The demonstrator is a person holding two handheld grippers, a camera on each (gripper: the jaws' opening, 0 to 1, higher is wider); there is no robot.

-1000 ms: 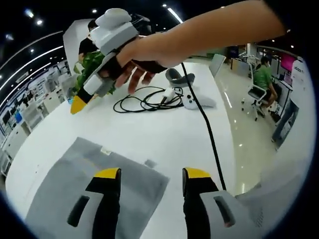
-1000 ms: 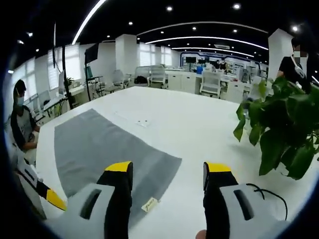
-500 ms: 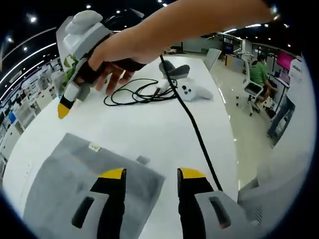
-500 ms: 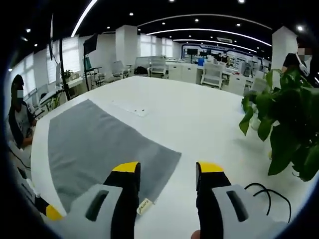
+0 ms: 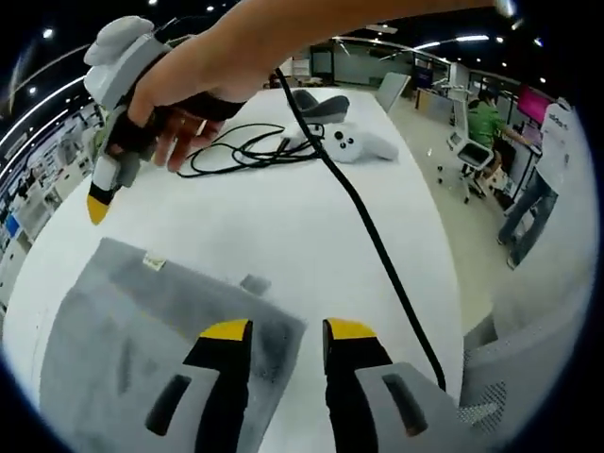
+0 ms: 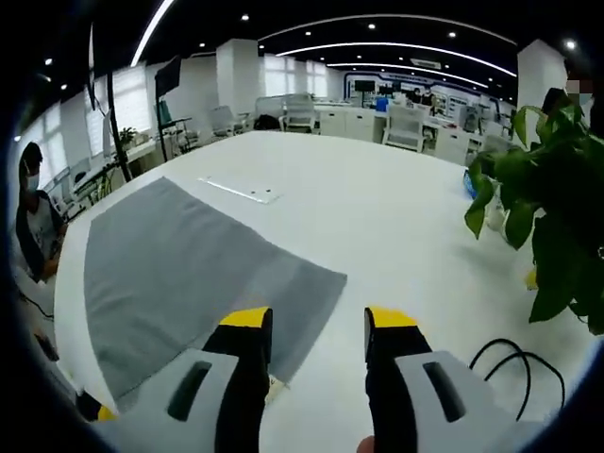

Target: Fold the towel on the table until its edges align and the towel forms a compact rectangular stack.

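A grey towel [image 5: 142, 330] lies flat on the white table [image 5: 283, 226]. Its near corner sits right at the tips of my left gripper [image 5: 288, 330], whose jaws stand a narrow gap apart with nothing held. In the right gripper view the towel [image 6: 179, 274] spreads to the left. One of its corners lies just ahead of my right gripper [image 6: 319, 321], which is open and holds nothing. A hand holds the right gripper [image 5: 104, 184] above the towel's far edge in the left gripper view, yellow tip pointing down. A small label [image 5: 153, 262] shows on that edge.
A coiled black cable [image 5: 245, 151], a white controller [image 5: 363, 146] and a dark device lie beyond the towel. A cable [image 5: 377, 255] runs across the table towards me. A green plant [image 6: 557, 208] stands at the right. A white strip [image 6: 236, 191] lies past the towel. People sit nearby.
Both grippers' jaws have narrowed their gaps. Both cameras have dropped lower and closer to the towel's corners. The hand with the right gripper has shifted left in the left gripper view.
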